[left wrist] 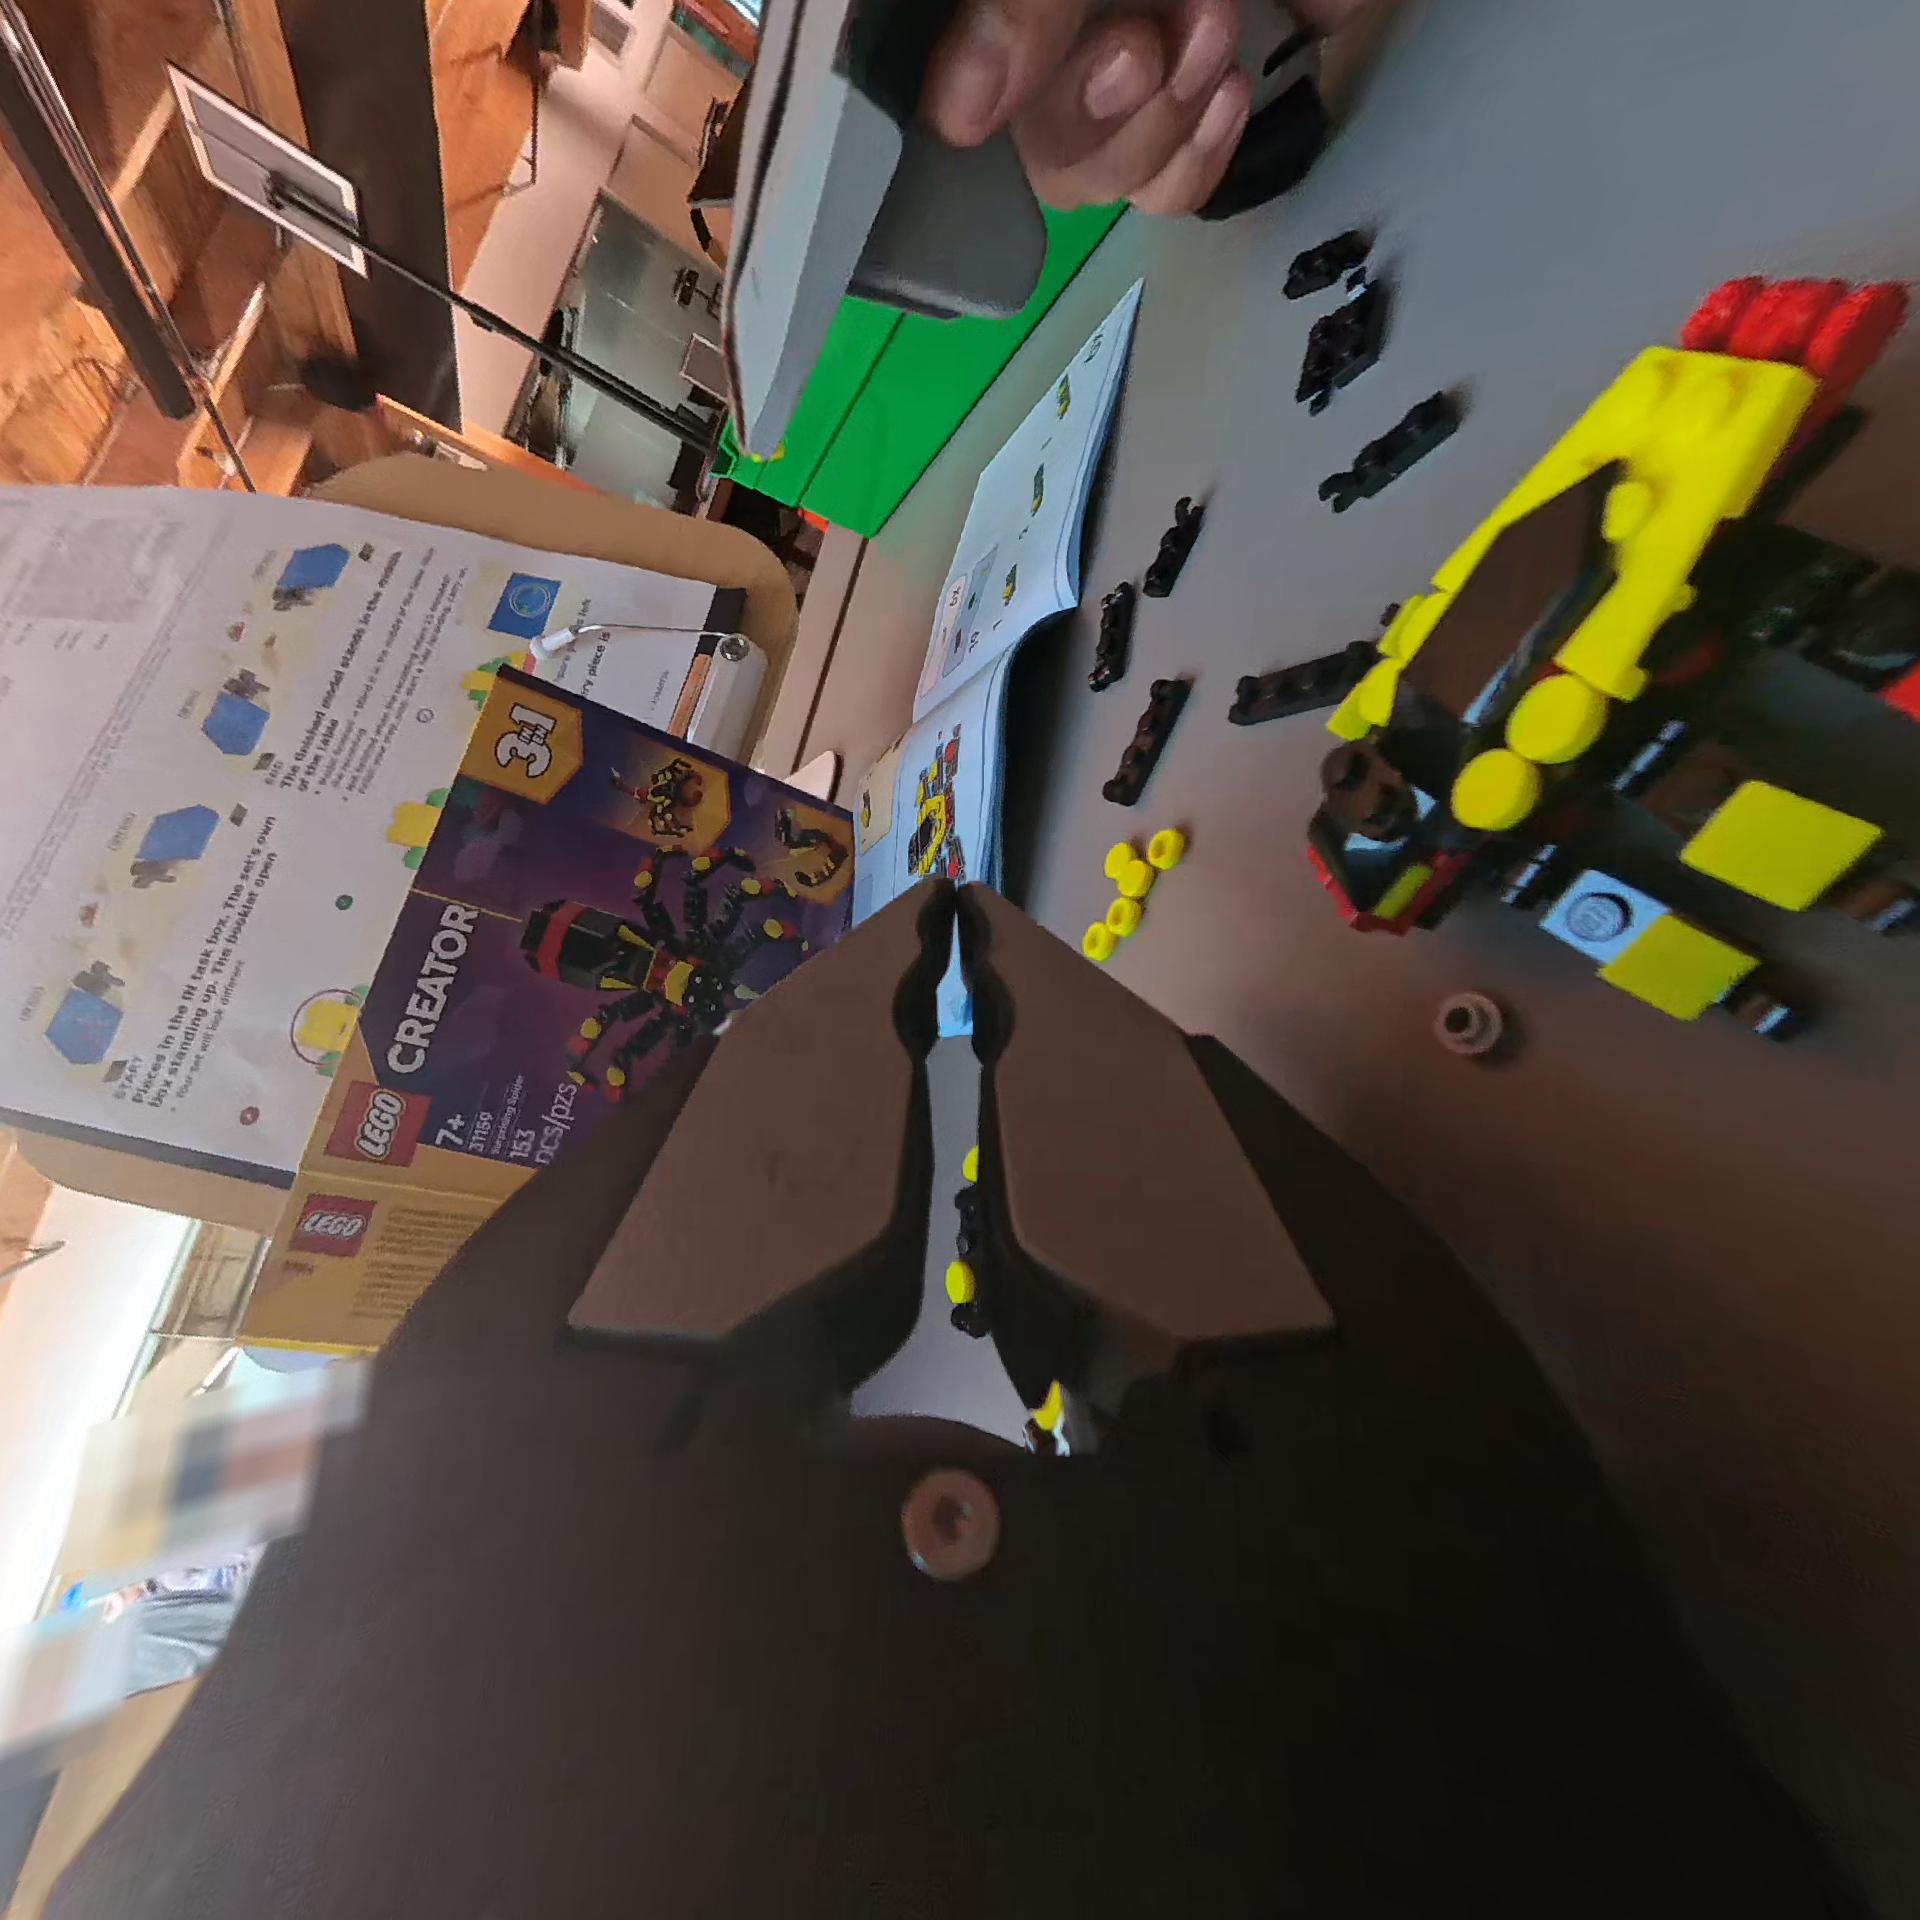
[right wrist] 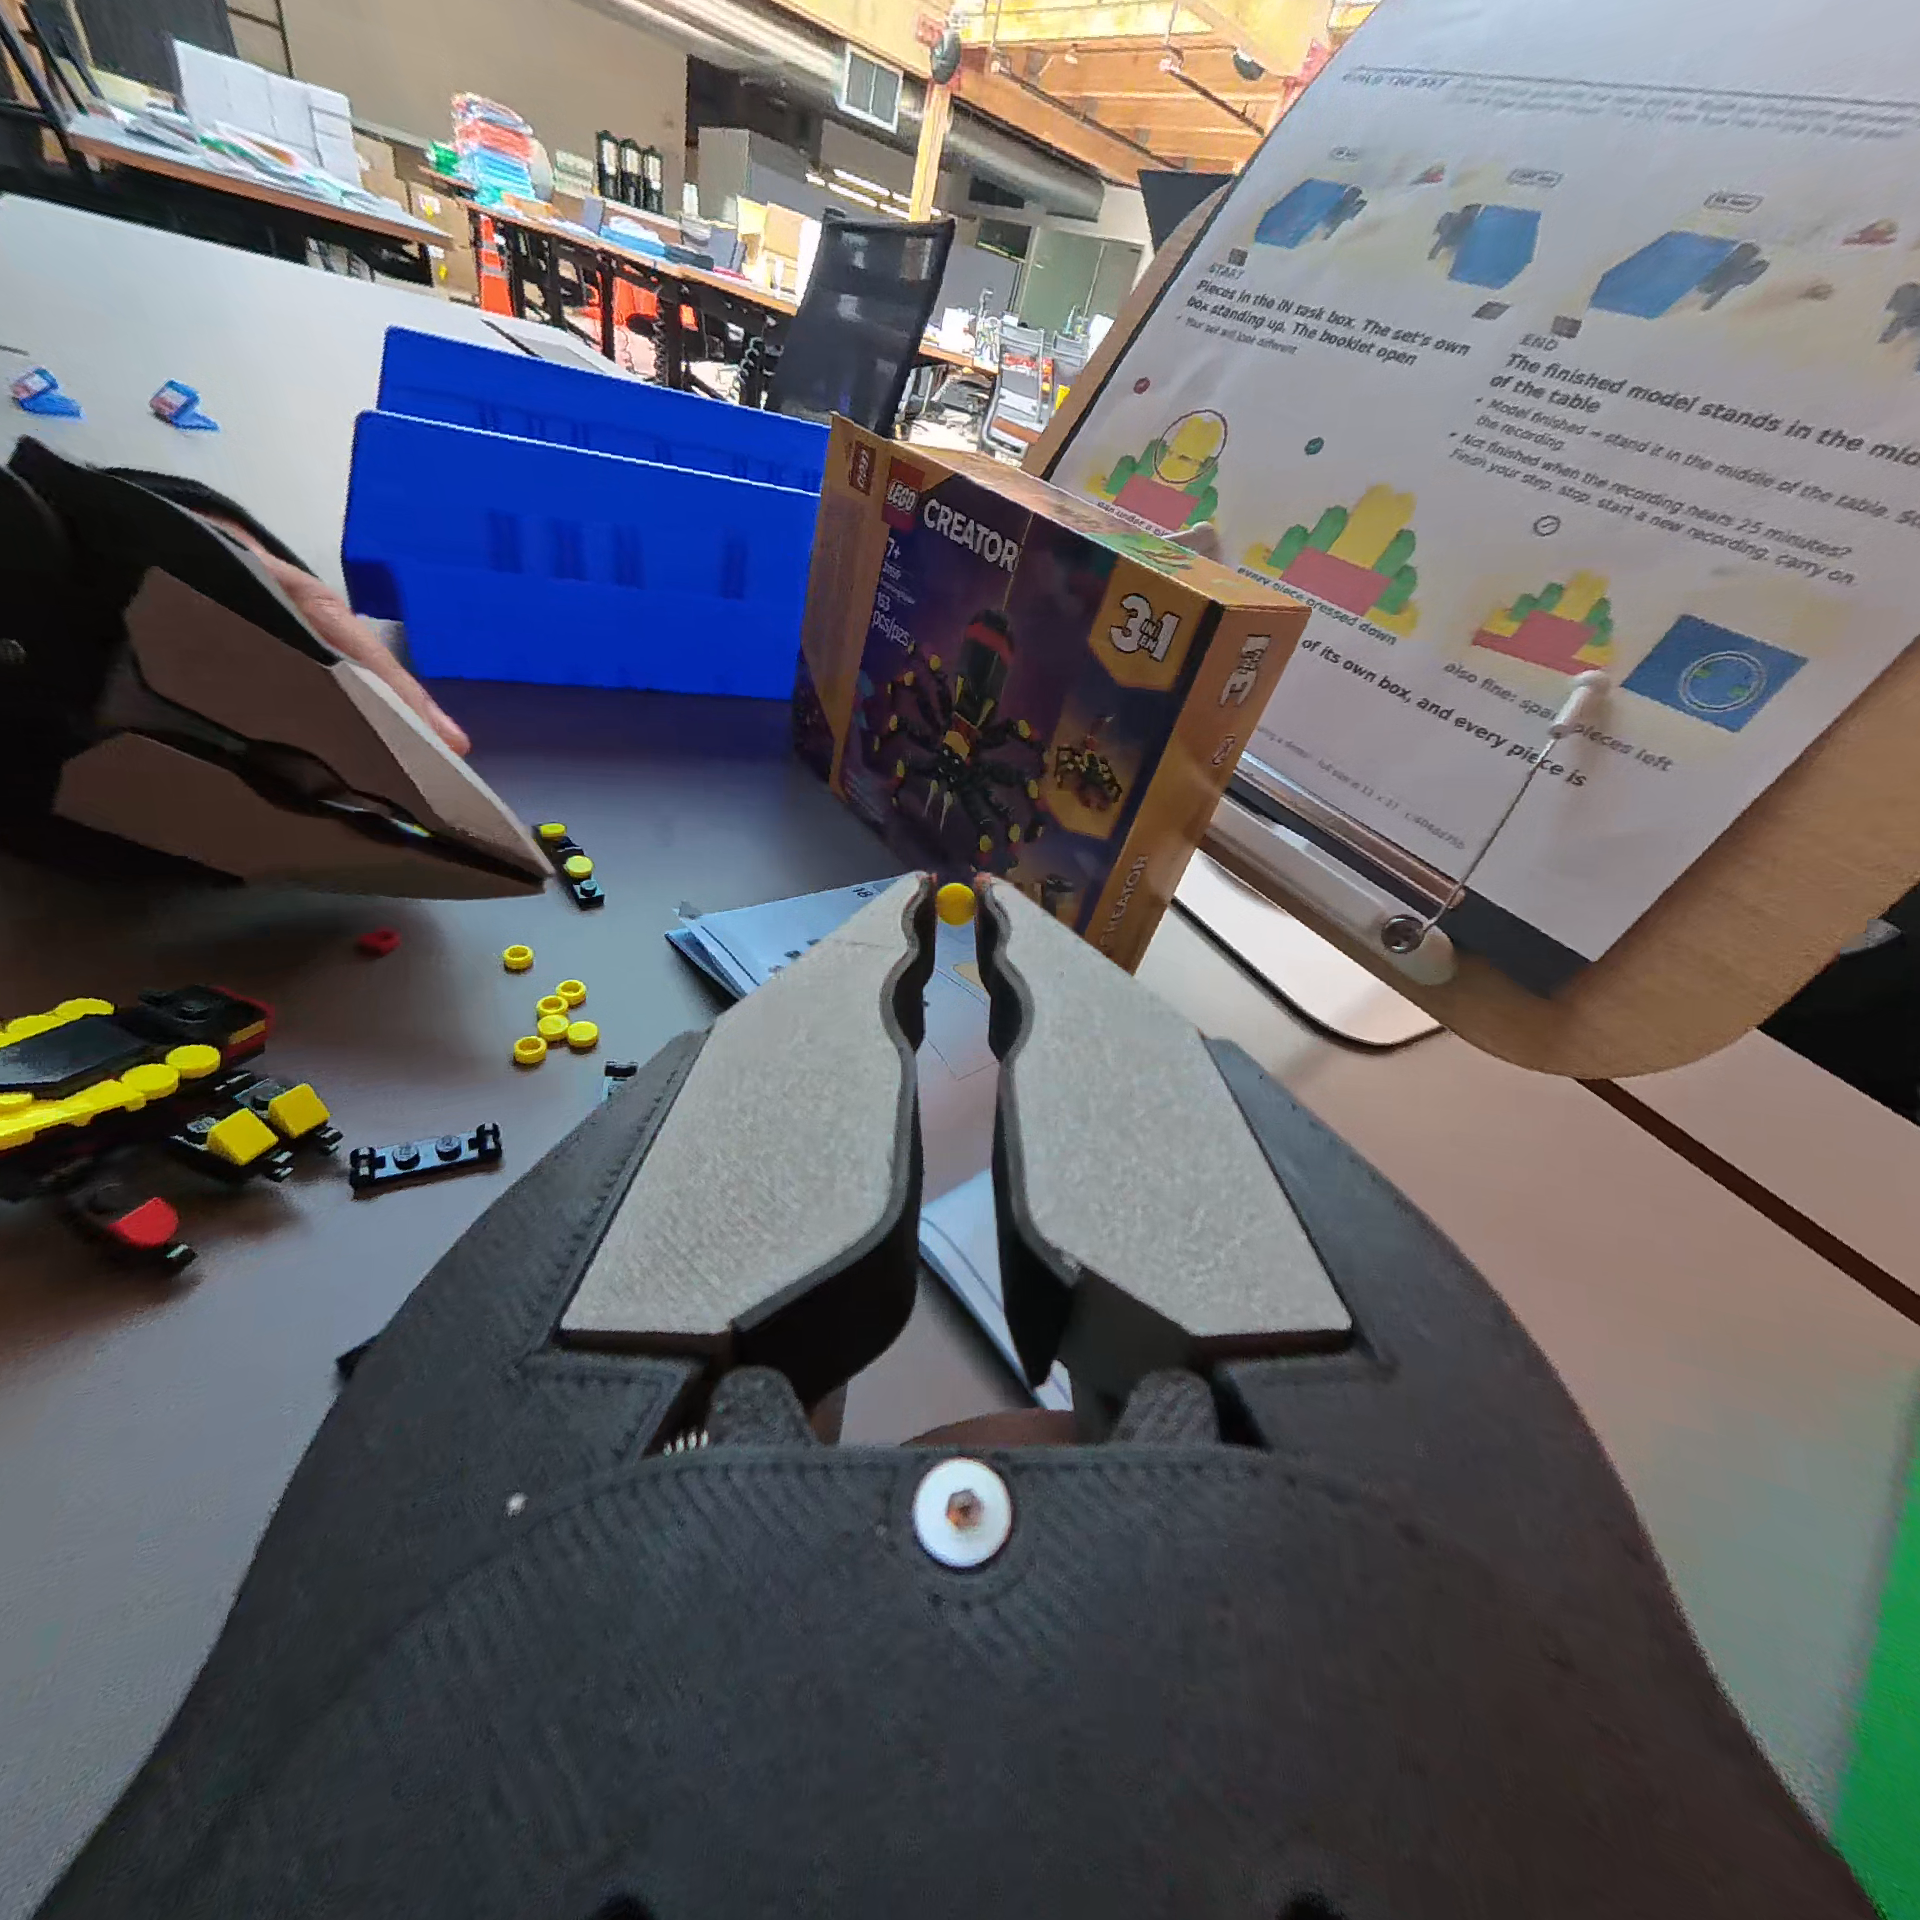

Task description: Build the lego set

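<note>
My right gripper [right wrist: 954,902] is shut on a small yellow round piece [right wrist: 954,904], held above the open booklet [right wrist: 790,935]. It also shows in the left wrist view [left wrist: 764,447], high at the top. My left gripper [left wrist: 956,899] is shut, tips touching, turned on its side low over the table [right wrist: 535,873]. A black strip with yellow studs [right wrist: 569,864] lies at its tip and shows through its finger gap [left wrist: 966,1247]. I cannot tell if it is held. The half-built black, yellow and red model [left wrist: 1621,727] lies on the table [right wrist: 114,1081].
Several loose yellow round pieces [right wrist: 556,1023], black strips [left wrist: 1143,743] [right wrist: 426,1151], a brown round piece [left wrist: 1470,1023] and a red bit [right wrist: 376,940] lie about. The set box [right wrist: 1018,707] stands behind the booklet, blue bins [right wrist: 582,561] to its left, a clipboard stand [right wrist: 1558,468] to its right. The left gripper's tips are roughly 12 centimetres from the right gripper's.
</note>
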{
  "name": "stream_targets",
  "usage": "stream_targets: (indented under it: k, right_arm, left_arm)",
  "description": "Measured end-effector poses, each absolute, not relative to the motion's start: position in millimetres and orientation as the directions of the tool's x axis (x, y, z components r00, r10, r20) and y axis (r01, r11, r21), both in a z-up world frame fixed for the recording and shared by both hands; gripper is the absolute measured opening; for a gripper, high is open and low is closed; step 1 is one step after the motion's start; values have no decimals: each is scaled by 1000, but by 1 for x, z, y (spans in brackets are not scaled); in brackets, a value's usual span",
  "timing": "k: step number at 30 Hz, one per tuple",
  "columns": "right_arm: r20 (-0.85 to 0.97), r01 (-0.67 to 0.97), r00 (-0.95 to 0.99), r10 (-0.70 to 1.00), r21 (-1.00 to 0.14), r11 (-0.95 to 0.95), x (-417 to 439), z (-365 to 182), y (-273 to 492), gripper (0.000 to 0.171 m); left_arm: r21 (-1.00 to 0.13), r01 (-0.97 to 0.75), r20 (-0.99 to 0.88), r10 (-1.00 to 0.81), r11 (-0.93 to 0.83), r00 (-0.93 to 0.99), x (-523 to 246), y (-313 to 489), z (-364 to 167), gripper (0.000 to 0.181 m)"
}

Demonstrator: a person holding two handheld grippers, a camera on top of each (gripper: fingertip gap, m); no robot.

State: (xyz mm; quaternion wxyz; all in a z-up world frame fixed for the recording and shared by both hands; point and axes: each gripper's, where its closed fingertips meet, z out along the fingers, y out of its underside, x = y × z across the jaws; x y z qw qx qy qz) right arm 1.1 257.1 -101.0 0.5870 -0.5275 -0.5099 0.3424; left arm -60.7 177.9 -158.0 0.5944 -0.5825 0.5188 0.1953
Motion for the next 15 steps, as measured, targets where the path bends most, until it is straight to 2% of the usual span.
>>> stream_targets:
  k: [3,7,11,15]
  right_arm:
    - [273,156,277,921,-959,237,-3,-102,262,4]
    - [239,158,308,921,-967,199,-1,-102,269,3]
    - [180,126,341,923,-981,145,1,-99,279,3]
    - [177,99,318,931,-983,153,0,-96,275,3]
  left_arm:
    - [-487,-835,-846,-376,255,378,-59,176,-158,0]
    - [-578,-782,-783,-427,232,452,-63,175,-151,0]
    - [-609,-758,-758,-453,232,470,-61,171,-149,0]
    - [-649,-714,-664,-653,263,363,-37,151,-162,0]
